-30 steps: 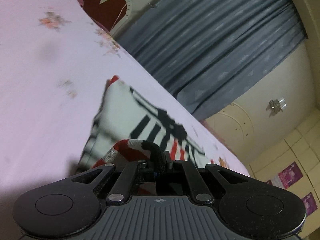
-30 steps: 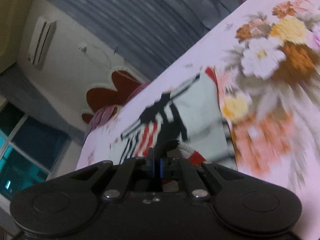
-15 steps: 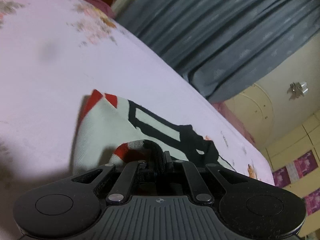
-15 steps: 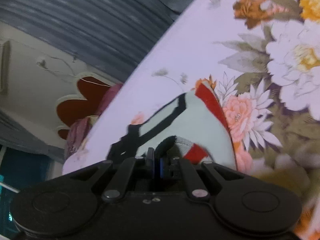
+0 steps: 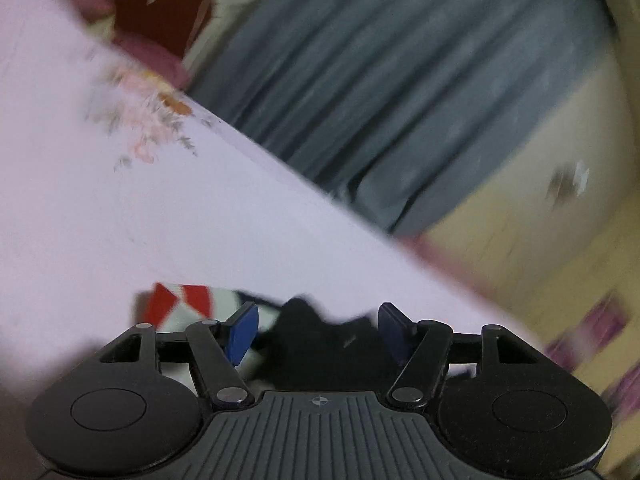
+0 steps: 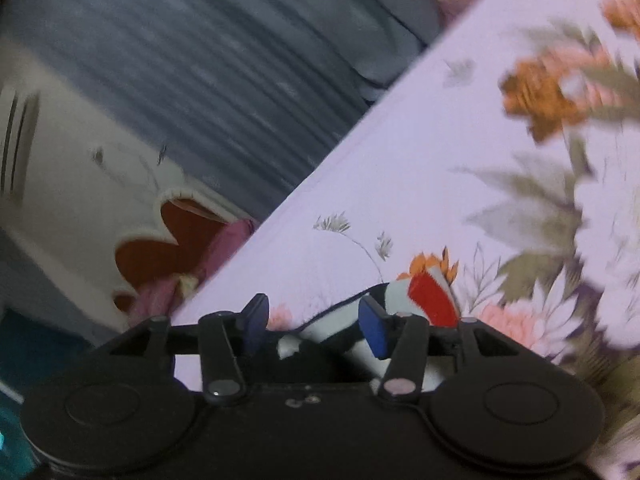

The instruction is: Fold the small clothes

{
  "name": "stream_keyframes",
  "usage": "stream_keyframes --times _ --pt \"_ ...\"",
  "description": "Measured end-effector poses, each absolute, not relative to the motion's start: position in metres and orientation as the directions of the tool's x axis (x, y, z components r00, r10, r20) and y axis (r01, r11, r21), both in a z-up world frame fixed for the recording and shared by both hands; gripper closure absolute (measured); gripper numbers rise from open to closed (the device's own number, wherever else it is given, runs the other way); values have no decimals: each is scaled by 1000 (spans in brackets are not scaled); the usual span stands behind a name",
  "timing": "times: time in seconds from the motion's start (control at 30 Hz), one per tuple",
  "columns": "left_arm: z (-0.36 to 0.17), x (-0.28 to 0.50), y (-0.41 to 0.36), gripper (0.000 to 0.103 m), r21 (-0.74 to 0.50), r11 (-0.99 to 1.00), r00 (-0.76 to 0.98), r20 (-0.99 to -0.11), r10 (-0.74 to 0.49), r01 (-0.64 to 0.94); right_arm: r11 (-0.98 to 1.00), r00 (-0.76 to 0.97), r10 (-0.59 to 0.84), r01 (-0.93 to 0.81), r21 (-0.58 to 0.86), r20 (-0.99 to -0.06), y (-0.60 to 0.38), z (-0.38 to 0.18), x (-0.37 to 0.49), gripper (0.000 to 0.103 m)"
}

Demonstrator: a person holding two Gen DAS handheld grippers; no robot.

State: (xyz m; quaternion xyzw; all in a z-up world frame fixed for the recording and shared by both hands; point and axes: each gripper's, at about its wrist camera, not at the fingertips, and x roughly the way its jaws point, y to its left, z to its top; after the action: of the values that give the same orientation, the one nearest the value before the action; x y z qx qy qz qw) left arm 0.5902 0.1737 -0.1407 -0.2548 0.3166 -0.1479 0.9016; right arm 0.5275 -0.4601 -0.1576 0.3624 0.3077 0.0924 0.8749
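Note:
A small white garment with red and black stripes (image 5: 188,306) lies on the pink floral bedsheet (image 5: 120,216), mostly hidden under the gripper bodies. My left gripper (image 5: 318,330) is open and empty, its blue pads (image 5: 242,330) apart just above the garment's black part. In the right wrist view the garment's red-and-white corner (image 6: 432,298) lies just beyond my right gripper (image 6: 316,326), which is open and empty, its pads (image 6: 374,330) spread over the cloth.
A grey curtain (image 5: 400,88) hangs behind the bed. A dark red headboard (image 6: 172,244) with pink pillows (image 6: 228,248) is at the bed's end. Large printed flowers (image 6: 560,200) cover the sheet to the right.
Both grippers were shut on the garment's folded edge; now both have opened and let it go. The garment lies lower in both views, and the cameras have swung.

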Motion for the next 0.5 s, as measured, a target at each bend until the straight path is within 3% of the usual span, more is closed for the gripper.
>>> stream_keyframes --times 0.17,0.2,0.23,0.27,0.3,0.4,0.5 --pt "-150 600 123 40 -196 958 657 -697 -287 210 915 700 314 -43 401 -641 -416 -162 541 61" --pt "-151 597 113 54 -120 965 665 -704 -249 233 947 693 267 -58 317 -669 -404 -166 543 69" --pt "-151 594 105 79 -42 966 683 -700 -210 254 977 696 194 -73 201 -691 -390 -168 542 80" --pt "-148 589 100 97 -10 966 710 -676 -198 259 991 708 133 -93 95 -693 -377 -168 541 84" --pt "-142 583 103 100 -22 970 735 -649 -198 242 992 720 118 -116 49 -684 -370 -166 539 98" --pt "-129 567 115 100 -36 989 818 -559 -140 145 995 775 86 -99 15 -626 -370 -154 533 98" --pt "-135 566 121 100 -36 996 817 -570 -89 83 997 811 69 -35 69 -580 -396 -151 532 99"
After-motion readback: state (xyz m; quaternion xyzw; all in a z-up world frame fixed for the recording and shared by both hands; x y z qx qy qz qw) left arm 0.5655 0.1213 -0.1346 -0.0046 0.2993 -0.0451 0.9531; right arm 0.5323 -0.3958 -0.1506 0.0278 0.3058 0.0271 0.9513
